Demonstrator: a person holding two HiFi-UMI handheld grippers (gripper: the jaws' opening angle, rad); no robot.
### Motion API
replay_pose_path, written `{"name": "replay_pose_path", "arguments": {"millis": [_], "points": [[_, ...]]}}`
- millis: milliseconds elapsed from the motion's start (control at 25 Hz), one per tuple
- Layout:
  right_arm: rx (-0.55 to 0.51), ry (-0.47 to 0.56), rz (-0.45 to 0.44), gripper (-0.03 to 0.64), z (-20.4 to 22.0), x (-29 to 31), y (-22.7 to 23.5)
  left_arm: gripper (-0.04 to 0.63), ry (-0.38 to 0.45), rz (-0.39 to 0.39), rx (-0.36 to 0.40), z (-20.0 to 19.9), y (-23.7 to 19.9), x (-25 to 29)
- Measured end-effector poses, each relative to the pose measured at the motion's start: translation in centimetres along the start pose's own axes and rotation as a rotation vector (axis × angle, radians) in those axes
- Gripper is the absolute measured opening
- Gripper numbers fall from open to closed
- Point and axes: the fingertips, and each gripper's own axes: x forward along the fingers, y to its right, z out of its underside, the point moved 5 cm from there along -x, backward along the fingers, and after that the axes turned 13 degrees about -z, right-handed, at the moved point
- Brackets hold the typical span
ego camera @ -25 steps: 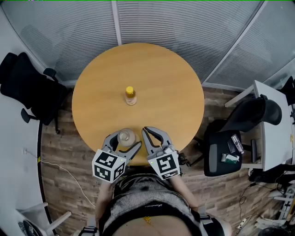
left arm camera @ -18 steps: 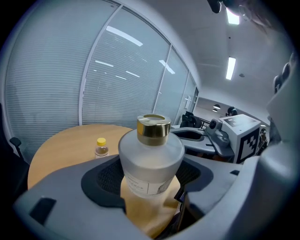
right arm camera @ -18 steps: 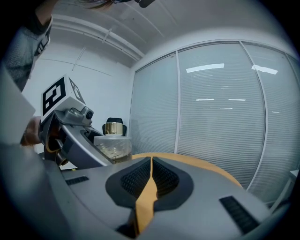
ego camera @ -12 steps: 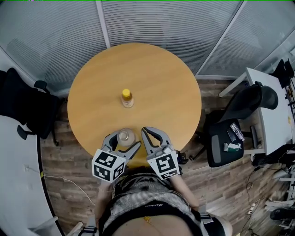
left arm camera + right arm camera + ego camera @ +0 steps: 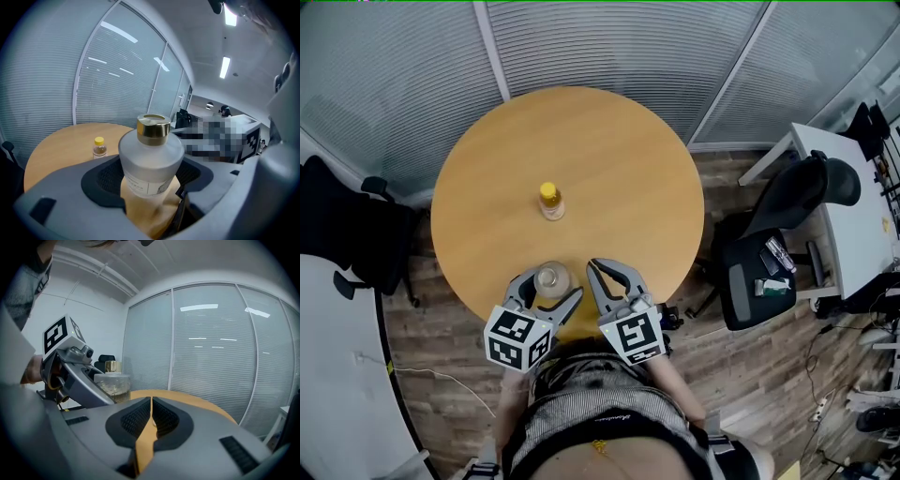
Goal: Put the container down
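Grip of left gripper (image 5: 551, 286) closed on container (image 5: 150, 157), a frosted glass bottle with gold cap and pale label, upright between the two dark ribbed pads (image 5: 105, 180). Pressed from both sides at the lower body, with shoulder and cap standing clear above the jaws. Base hidden behind the jaws, so no telling whether resting on table (image 5: 619, 159) or held just off it. Tan tabletop visible in the gap beneath, right at the near rim.

Just to the right of that tool, side by side with it: right gripper (image 5: 151, 404), jaws brought together with pads meeting along a thin slit. Nothing between them. Pointed the same way, out over the near rim of the table. Seen from its own camera, container and the other tool's grey jaw close by on the left.

Straight ahead of left gripper, well apart and a little left of its jaw line: small bottle (image 5: 549, 202) with yellow cap, upright near the middle of the tabletop. Nothing else on the wood.

Farther ahead, past the far rim: glass wall with closed blinds (image 5: 609, 47). Well off to the right of right gripper: black office chair (image 5: 769, 272) on plank floor (image 5: 750, 375), with white desk (image 5: 853, 216) beyond it.
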Motion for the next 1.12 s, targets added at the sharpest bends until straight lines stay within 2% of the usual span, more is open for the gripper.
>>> {"name": "replay_pose_path", "arguments": {"millis": [280,760,1120], "points": [[-0.010,0.000,-0.053,0.025,-0.1,-0.6,2.1,0.344,0.000,-0.038,-0.034,-0.8,1.5,1.3],[-0.053,0.022,-0.169,0.025,-0.9,-2.3,6.5,0.344,0.032,-0.159,-0.094,-3.3,4.7,3.4],[-0.086,0.017,-0.272,0.025,0.0,-2.8,7.7,0.344,0.038,-0.251,-0.144,-2.9,6.1,3.8]]}}
